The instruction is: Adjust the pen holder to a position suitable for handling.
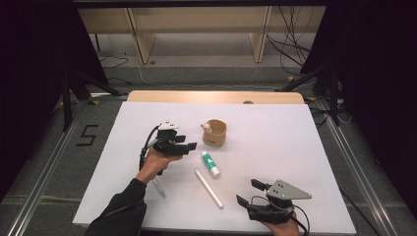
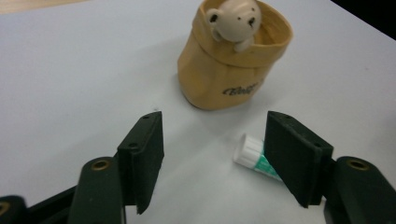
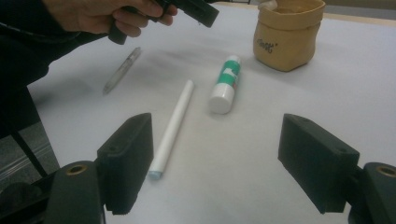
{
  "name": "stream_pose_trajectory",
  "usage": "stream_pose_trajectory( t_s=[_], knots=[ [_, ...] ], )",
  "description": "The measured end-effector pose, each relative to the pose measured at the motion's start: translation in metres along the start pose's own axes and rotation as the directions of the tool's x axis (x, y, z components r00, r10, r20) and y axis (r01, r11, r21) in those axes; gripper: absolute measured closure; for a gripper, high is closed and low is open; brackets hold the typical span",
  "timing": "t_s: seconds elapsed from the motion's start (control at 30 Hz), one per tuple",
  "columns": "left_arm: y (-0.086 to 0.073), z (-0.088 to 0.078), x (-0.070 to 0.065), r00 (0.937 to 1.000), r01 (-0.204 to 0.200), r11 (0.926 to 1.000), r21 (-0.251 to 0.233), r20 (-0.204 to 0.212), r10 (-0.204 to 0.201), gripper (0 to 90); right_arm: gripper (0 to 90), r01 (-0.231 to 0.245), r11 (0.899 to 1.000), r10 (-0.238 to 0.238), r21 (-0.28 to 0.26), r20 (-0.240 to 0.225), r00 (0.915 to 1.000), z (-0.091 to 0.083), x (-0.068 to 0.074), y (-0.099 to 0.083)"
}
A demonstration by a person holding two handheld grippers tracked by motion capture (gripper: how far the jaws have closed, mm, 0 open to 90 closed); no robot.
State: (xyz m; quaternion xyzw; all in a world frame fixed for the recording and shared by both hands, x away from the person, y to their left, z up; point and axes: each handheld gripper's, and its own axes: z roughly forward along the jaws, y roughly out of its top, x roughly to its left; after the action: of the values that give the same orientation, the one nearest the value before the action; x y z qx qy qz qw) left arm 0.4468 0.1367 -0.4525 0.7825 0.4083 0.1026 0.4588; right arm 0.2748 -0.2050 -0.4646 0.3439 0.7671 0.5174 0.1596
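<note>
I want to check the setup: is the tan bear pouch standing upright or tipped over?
Upright. The tan bear pouch stands on its base on the white table, its open mouth facing up and the bear figure at its rim.

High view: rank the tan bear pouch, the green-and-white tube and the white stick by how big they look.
1. tan bear pouch, bulkiest.
2. white stick, longest but thin.
3. green-and-white tube, shorter, thicker.
Stick versus tube is close; the stick lies nearer the camera.
</note>
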Motion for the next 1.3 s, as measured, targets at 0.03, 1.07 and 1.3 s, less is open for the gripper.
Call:
stream_pose_trajectory(
  t_s=[0.03, 1.07, 1.3],
  knots=[
    [-0.001, -0.002, -0.001, 0.9999, -0.011, 0.9999, 0.007, 0.005, 0.011, 35.2, 27.4, 0.003, 1.0, -0.003, 0.003, 0.001, 1.0, 0.001, 0.001, 0.0],
    [-0.04, -0.045, -0.018, 0.999, -0.03, 0.996, -0.084, 0.03, 0.033, 22.2, 32.0, 0.031, 0.968, -0.036, 0.248, 0.017, 0.9992, 0.035, 0.017, 0.03],
    [-0.044, -0.05, -0.026, 0.9989, -0.026, 0.9946, -0.1, 0.036, 0.03, 20.8, 32.9, 0.039, 0.962, -0.047, 0.271, 0.021, 0.9987, 0.047, 0.018, 0.036]
  ],
)
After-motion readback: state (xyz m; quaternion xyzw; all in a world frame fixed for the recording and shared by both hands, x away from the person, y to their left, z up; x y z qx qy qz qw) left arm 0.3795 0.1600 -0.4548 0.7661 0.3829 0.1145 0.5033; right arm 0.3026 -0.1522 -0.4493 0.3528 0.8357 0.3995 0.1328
